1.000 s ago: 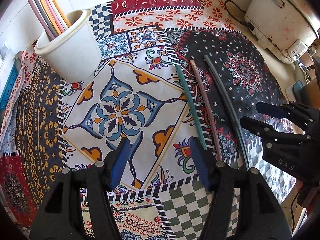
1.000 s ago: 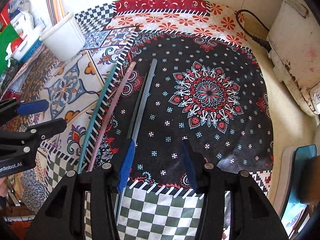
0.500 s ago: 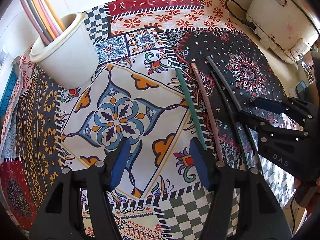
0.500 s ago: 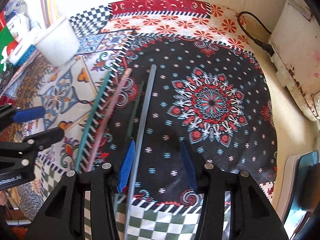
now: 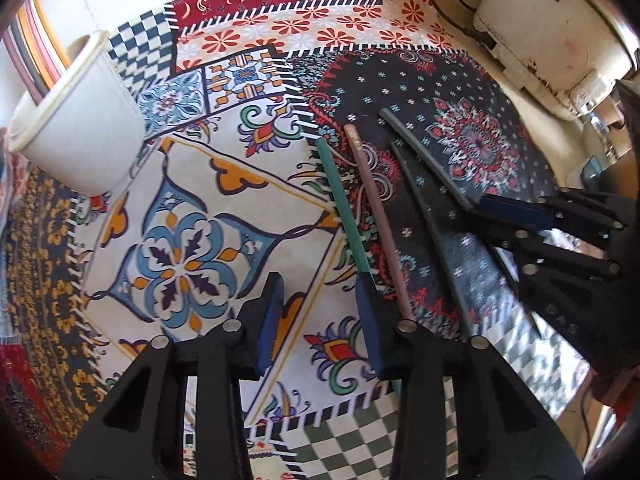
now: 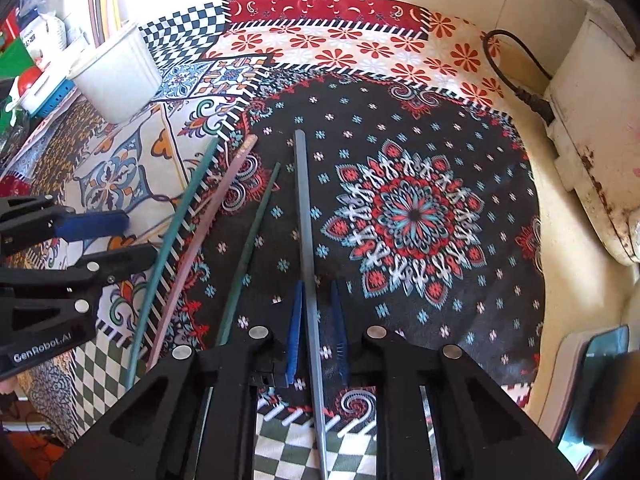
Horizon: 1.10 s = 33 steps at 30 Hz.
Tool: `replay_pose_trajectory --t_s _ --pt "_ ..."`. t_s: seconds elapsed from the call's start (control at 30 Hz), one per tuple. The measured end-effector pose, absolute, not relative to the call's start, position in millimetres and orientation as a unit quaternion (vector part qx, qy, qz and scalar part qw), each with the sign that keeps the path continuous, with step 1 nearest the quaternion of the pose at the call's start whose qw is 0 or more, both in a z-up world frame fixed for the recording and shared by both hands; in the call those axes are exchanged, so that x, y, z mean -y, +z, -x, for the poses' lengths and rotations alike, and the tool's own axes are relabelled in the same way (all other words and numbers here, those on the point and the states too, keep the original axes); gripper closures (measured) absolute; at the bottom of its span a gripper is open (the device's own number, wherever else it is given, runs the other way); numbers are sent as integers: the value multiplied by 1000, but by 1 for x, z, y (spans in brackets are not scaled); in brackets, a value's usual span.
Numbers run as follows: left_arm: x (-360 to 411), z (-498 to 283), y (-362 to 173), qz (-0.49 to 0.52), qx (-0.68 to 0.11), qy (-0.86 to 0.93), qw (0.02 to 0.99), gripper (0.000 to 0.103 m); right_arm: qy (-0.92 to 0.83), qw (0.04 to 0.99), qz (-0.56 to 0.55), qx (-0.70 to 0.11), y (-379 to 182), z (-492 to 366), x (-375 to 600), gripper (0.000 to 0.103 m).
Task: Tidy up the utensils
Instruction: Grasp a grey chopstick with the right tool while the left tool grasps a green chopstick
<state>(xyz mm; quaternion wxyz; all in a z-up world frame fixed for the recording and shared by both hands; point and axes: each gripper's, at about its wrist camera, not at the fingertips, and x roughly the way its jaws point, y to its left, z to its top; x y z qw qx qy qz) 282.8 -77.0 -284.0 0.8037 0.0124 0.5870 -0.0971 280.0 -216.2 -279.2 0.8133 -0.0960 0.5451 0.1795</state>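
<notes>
Several long chopsticks lie on the patterned cloth: a teal one [image 6: 176,236], a pink one [image 6: 208,232], a dark green one [image 6: 250,248] and a grey one [image 6: 305,216]. My right gripper [image 6: 316,332] has its blue pads closed in around the grey chopstick, which also shows in the left wrist view [image 5: 424,152]. My left gripper [image 5: 320,320] is open and empty, just left of the teal chopstick [image 5: 340,204] and pink chopstick [image 5: 376,216]. A white cup [image 5: 76,120] at the far left holds several chopsticks [image 5: 32,44].
An old white appliance [image 6: 600,140] with a black cord [image 6: 516,76] stands at the right. A blue basket and bottles [image 6: 36,76] sit behind the cup [image 6: 116,72]. A teal-edged board [image 6: 592,384] lies at the right front.
My right gripper has closed its pads from wide open onto the grey chopstick, which swung rightward away from the dark green one. My left gripper has edged forward and stays open.
</notes>
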Motion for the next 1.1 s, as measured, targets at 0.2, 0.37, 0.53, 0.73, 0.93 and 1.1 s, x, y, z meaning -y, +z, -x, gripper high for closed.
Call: replay_pose_trajectory --t_s 0.2,0.37,0.53,0.73,0.93,1.1 --pt "78 -289 -283 16 -588 -113 801 67 193 813 98 -541 -279 -293 205 89" --pt "88 -293 -285 -3 -585 -114 803 69 200 817 93 -533 -279 -301 203 96" --pt "96 -298 -286 -29 -580 -107 807 75 211 808 49 -549 -279 -303 216 97" --pt "103 -311 -289 -55 -578 -118 806 78 223 789 42 -571 -279 -296 227 97" --pt "108 -316 -292 -64 -573 -119 808 78 217 791 47 -571 -278 -298 224 97" --pt "108 -314 -293 -67 -566 -107 815 84 213 798 60 -560 -280 -301 213 96"
